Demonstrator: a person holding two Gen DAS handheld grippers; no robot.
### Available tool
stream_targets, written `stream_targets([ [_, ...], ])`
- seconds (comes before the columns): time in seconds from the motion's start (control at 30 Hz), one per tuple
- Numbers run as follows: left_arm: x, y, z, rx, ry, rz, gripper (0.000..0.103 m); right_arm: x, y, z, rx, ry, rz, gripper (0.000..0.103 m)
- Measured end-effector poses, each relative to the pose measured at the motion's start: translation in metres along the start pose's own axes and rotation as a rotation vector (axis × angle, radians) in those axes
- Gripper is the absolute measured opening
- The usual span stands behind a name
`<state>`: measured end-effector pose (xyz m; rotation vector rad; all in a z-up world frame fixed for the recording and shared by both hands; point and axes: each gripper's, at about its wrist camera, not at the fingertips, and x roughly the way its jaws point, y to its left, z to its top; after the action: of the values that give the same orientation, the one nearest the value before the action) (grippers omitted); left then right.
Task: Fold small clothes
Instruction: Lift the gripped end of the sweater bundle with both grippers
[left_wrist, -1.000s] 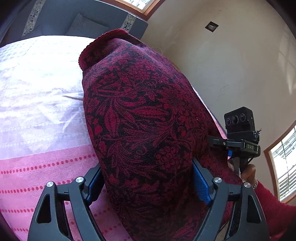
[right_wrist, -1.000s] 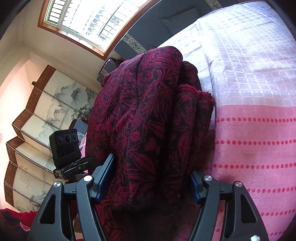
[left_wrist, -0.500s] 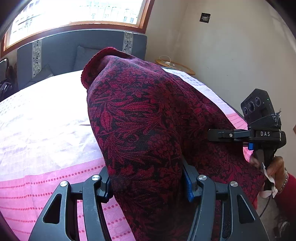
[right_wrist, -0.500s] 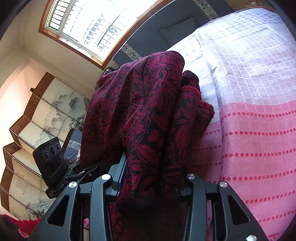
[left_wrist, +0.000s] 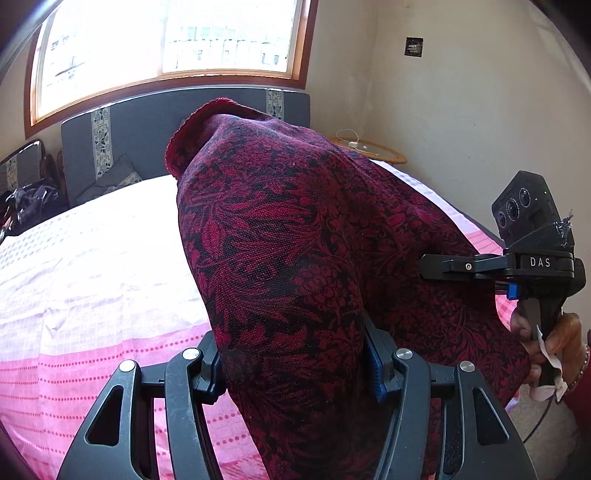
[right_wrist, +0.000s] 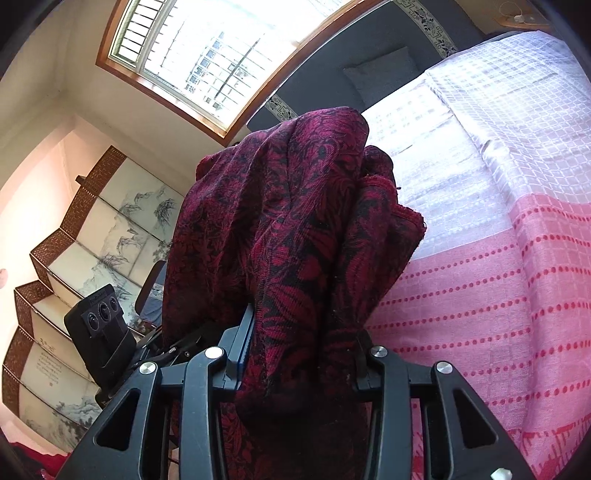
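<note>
Dark red cloth (left_wrist: 295, 258) with black leaves and flowers. Pink bed cover (right_wrist: 498, 295) with rows of red dots, then pale squares farther up. Grey headboard (left_wrist: 155, 122) with white patterned strips. Black grippers with blue pads.

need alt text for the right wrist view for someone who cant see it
A dark red and black floral woven cloth, bunched in thick folds, is clamped in the right tool and rises above a bed with a pink dotted and white checked bedspread. Behind it are a wood-framed window, a folding screen painted with ink landscapes, and the left tool's black camera.
</note>
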<state>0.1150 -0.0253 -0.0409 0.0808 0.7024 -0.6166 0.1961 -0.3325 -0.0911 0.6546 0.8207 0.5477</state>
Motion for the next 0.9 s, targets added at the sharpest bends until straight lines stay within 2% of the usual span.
stream_targets([
  [0.5, -0.093, -0.024, -0.013, 0.041, -0.115, 0.054, 0.058, -0.041, 0.060, -0.024, -0.109, -0.072, 0.026, 0.036],
  [0.63, -0.102, -0.027, -0.010, 0.043, -0.135, 0.068, 0.058, -0.049, 0.063, -0.018, -0.125, -0.089, 0.036, 0.036],
  [0.9, -0.108, -0.020, 0.015, 0.056, -0.166, 0.104, 0.058, -0.034, 0.079, 0.012, -0.136, -0.110, 0.066, 0.036],
])
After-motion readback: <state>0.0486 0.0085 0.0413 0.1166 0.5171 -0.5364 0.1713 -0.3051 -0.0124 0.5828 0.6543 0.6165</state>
